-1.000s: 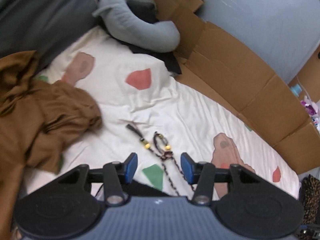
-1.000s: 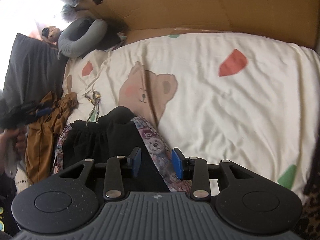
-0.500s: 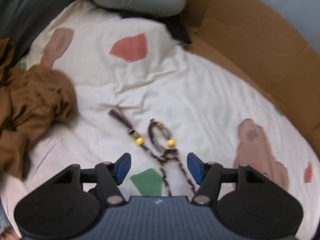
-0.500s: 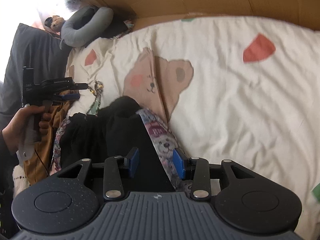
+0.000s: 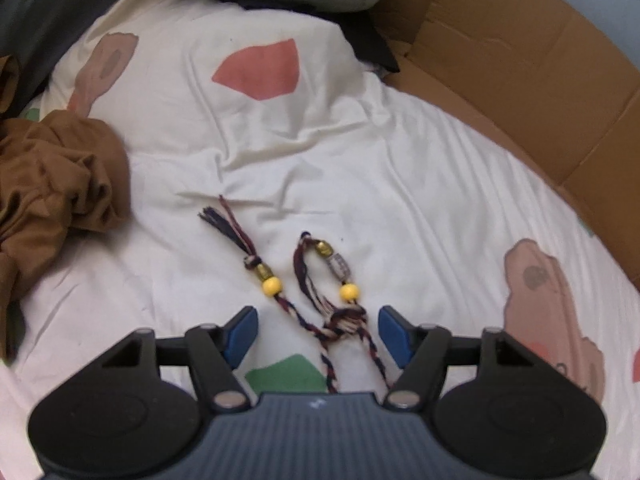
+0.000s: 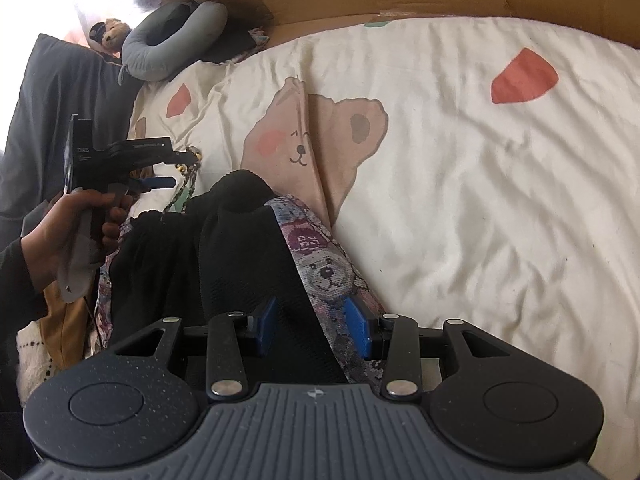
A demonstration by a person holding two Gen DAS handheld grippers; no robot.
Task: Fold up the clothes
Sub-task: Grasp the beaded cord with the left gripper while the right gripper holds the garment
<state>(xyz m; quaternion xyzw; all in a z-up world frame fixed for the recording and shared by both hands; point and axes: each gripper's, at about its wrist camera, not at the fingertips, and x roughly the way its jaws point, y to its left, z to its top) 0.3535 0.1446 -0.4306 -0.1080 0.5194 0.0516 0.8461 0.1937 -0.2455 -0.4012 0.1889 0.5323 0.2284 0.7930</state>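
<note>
A black garment [image 6: 240, 248] with a bear-patterned band [image 6: 320, 264] lies bunched on the cream bear-print sheet [image 6: 480, 200]. My right gripper [image 6: 310, 320] sits low over it, open, with the black cloth and the band lying between its blue pads. The garment's braided cords [image 5: 316, 300] with yellow beads run out over the sheet. My left gripper [image 5: 318, 328] hangs just above them, open, the knotted part of the cords between its pads. The right wrist view shows the left gripper [image 6: 178, 168] held in a hand [image 6: 60, 232] beside the garment.
A crumpled brown garment [image 5: 56, 176] lies at the left of the cords. A grey neck pillow [image 6: 168, 44] and a dark pillow [image 6: 52, 100] sit at the head of the bed. Cardboard [image 5: 520, 60] lines the far side.
The left gripper has come down close to the beaded cords and its jaws stand wider. The right gripper has sunk a little toward the black garment.
</note>
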